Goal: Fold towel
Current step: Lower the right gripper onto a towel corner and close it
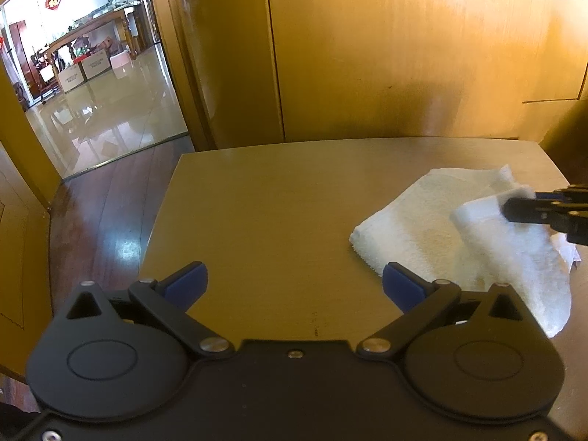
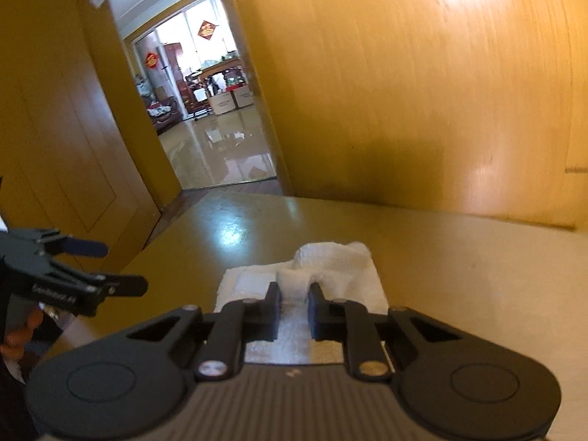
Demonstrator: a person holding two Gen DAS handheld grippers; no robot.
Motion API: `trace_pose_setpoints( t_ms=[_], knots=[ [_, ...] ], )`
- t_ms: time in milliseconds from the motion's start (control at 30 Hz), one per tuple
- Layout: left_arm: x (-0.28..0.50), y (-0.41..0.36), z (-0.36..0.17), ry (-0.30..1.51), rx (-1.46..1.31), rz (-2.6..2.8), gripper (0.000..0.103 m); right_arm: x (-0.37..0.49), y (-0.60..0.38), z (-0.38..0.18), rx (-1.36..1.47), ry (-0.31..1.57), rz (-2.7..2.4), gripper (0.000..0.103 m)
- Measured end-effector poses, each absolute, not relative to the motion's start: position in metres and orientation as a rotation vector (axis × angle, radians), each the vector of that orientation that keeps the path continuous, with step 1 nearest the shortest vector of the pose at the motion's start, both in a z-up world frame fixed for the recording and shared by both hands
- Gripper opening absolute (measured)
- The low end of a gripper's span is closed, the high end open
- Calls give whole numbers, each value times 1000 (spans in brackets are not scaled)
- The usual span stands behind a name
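gripping a raised fold of the white terry-cloth towel (image 2: 332,261), my right gripper (image 2: 294,299) has its two black fingers (image 2: 272,307) drawn narrow, with the pinched cloth standing up between them. in the left wrist view the same right gripper (image 1: 514,207) enters from the right edge, and the fold it holds is lifted clear of the layer below while the rest of the towel (image 1: 422,231) lies flat. the towel sits on the right part of the matte olive-brown tabletop (image 1: 264,213), near the far right corner, with one edge hanging past the near right side.

my left gripper (image 1: 292,283) hovers over bare tabletop with its jaws spread wide and nothing between them. its blue-padded fingers (image 1: 185,281) are apart from the towel on the left side; the right-hand pad lies just beside the towel's near edge, and i cannot tell whether it touches. in the right wrist view the left gripper (image 2: 117,266) shows at the left edge, off the table's side, fingers apart.

yellow wooden wall panels (image 1: 404,55) stand directly behind the tabletop. an open doorway (image 1: 99,73) to the left leads onto a glossy tiled floor (image 1: 110,117).
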State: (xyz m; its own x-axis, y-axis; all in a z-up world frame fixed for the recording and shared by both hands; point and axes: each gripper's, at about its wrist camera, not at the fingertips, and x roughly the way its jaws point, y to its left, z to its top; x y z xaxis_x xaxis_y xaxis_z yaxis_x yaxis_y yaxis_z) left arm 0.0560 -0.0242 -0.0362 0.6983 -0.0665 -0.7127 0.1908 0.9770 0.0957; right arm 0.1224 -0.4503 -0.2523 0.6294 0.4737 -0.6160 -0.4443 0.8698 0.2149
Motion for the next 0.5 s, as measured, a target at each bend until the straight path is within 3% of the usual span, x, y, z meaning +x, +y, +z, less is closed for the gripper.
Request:
trace_pose_setpoints(
  t_ms=[233,500],
  knots=[
    [52,-26,-39,784,191,-144,103,124,-466,-287,75,841,421,25],
    [53,-25,-40,786,192,-145,103,109,-468,-273,12,774,411,25]
  ],
)
